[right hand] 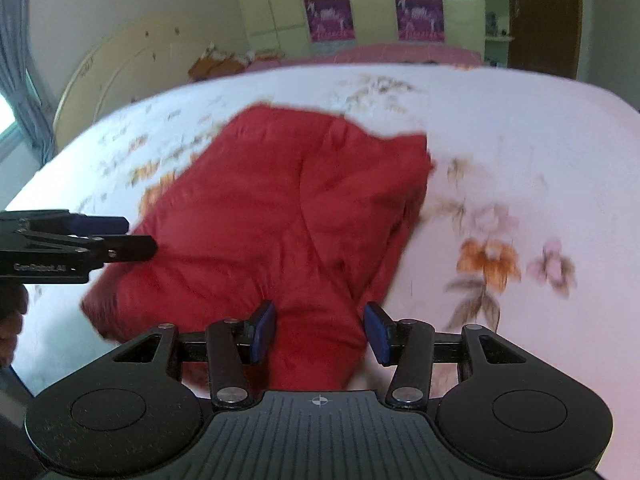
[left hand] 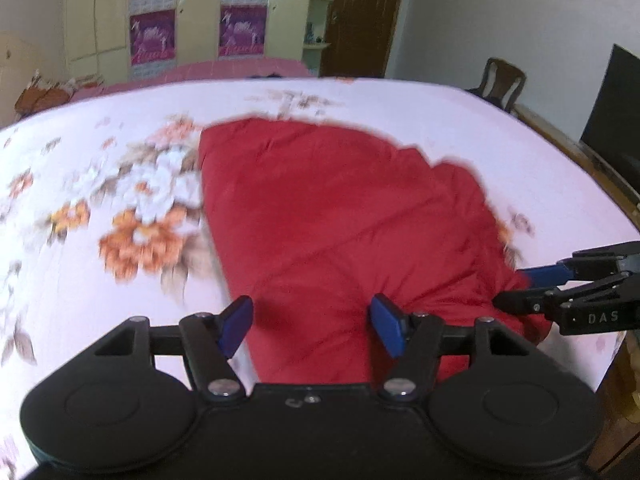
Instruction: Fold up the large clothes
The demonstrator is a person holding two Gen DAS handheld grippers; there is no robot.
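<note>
So right up close, the left gripper is hanging over the near edge of the red garment with its blue pads spread apart, and as far as I can tell nothing is being pinched between them; the fabric is just lying underneath. The right gripper is sitting over its own near corner of the same red piece, and a ridge of cloth is running up between its pads, but honestly I can't tell whether it's actually squeezing it or just straddling it, the blur isn't helping. Judging by that, I'd say we're somewhere mid-fold: the garment already looks doubled over into a chunky block, and one side is being let go. Next move probably calls for re-gripping the near edge or corners with both grippers evenly, then carrying that edge across to the far side without dragging the whole bundle. Further out, the red garment is lying roughly in the middle of the floral bedsheet, puffy and a bit lopsided, with its far edge pointing toward the wardrobe at the back.
</note>
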